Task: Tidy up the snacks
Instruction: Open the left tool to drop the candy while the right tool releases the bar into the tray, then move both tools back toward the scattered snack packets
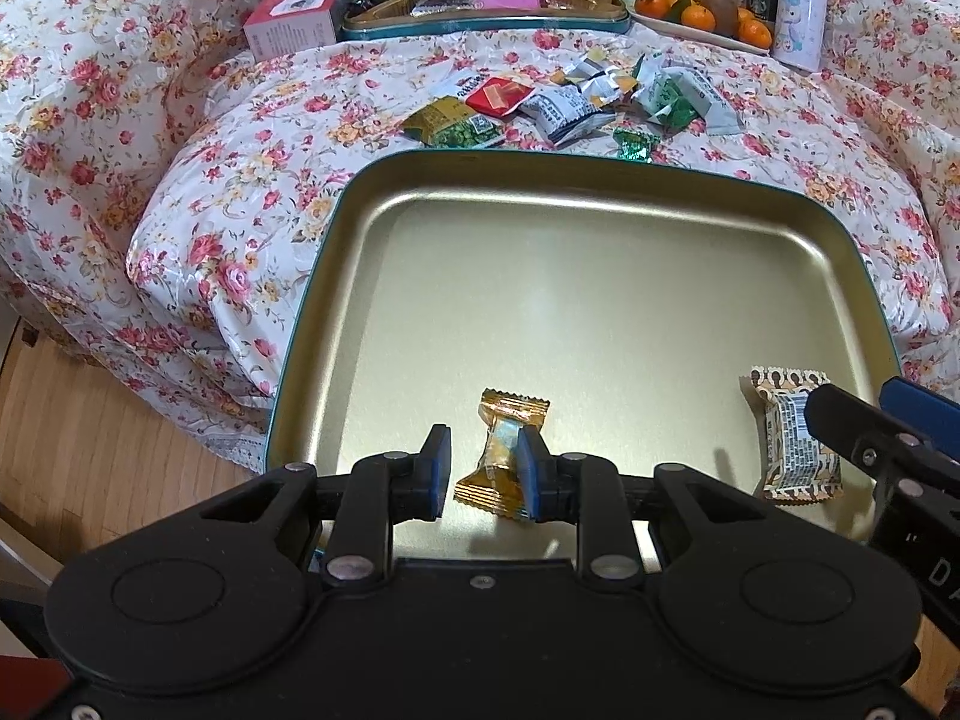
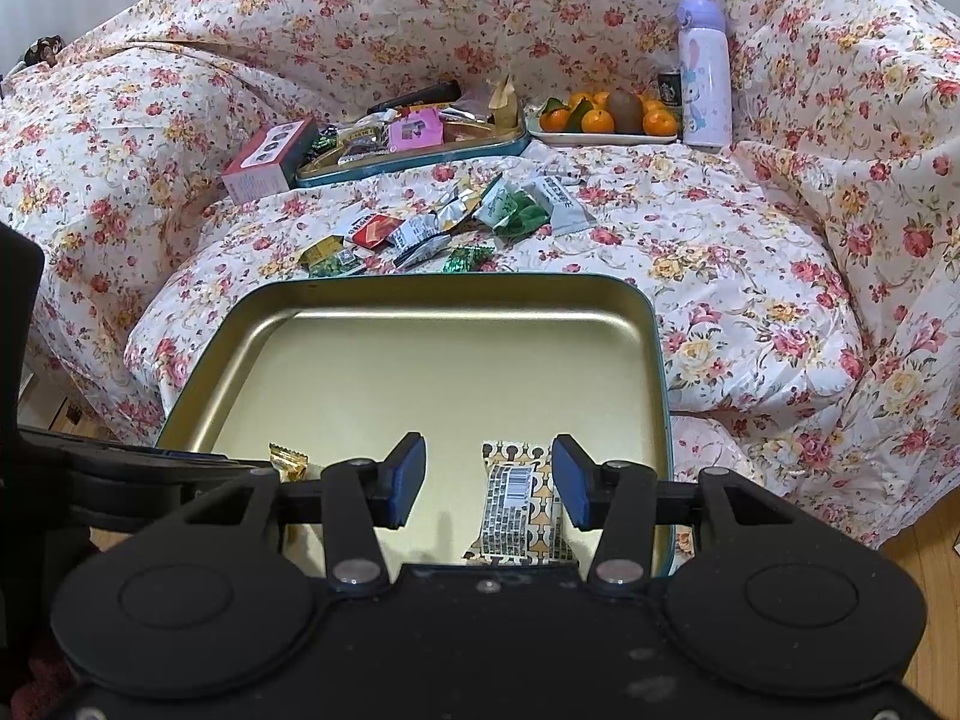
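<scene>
Left wrist view: the left gripper (image 1: 480,471) hung over the near end of the gold tin tray (image 1: 630,198), jaws apart w/ a gap. An orange candy (image 1: 501,444) lay flat on the tray floor between them, close against the right-hand pad; can't tell if it touched, the left-hand pad stood clear. Not gripped. A brown-patterned snack pack (image 1: 780,420) lay at the tray's right side, w/ the right gripper's (image 1: 876,420) fingers just beside it. Beyond the tray's far rim, a loose pile of snacks (image 1: 570,102) sat on the floral sofa cover (image 1: 240,210). Further back: a second tin full of snacks (image 1: 480,24), a red box (image 1: 297,9), a plate of oranges (image 1: 699,15), a lilac bottle (image 1: 801,6).

Right wrist view: right gripper (image 2: 489,480) over the tray's (image 2: 450,288) near right corner, jaws open wider. The patterned pack (image 2: 516,504) lay between them on the tray, nearer the right-hand pad, left-hand pad well clear – loose, not squeezed. Orange candy (image 2: 288,459) peeked out at left beside the left gripper's (image 2: 150,462) black body. Loose snacks (image 2: 432,228), back tin (image 2: 414,147), oranges (image 2: 600,114), bottle (image 2: 705,78) all behind.
</scene>
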Demonstrator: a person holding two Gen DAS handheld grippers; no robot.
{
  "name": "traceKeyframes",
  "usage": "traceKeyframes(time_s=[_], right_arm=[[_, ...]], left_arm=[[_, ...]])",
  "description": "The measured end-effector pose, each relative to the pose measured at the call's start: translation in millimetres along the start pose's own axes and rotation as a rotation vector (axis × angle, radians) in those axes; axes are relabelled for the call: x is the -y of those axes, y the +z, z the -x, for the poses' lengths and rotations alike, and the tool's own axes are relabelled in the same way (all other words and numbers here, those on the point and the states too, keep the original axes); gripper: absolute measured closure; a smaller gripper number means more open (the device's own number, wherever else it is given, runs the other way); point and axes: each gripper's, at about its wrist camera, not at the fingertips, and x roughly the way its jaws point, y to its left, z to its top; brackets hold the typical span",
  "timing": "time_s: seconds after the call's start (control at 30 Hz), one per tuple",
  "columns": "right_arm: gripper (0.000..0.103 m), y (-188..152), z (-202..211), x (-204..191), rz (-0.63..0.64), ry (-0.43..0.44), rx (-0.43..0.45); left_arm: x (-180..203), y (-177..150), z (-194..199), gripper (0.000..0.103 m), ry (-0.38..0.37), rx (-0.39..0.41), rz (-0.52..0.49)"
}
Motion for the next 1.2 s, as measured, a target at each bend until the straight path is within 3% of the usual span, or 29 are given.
traceKeyframes(time_s=[0.63,0.83,1.2], right_arm=[[0.052,2.6,-10.5,1.6,-0.009,0.014,-0.045],[0.051,11.7,-12.6,3.2,-0.012,0.017,-0.036],[0.05,60.1,-23.0,17.4,0.002,-0.005,0.036]], left_arm=[[-4.2,6.6,1.3,0.069,-0.052,-0.052,-0.061],[-9.8,28.2,8.8,0.069,-0.051,-0.015,-0.096],[-32.0,87.1,4.0,0.069,-0.017,0.05,-0.045]])
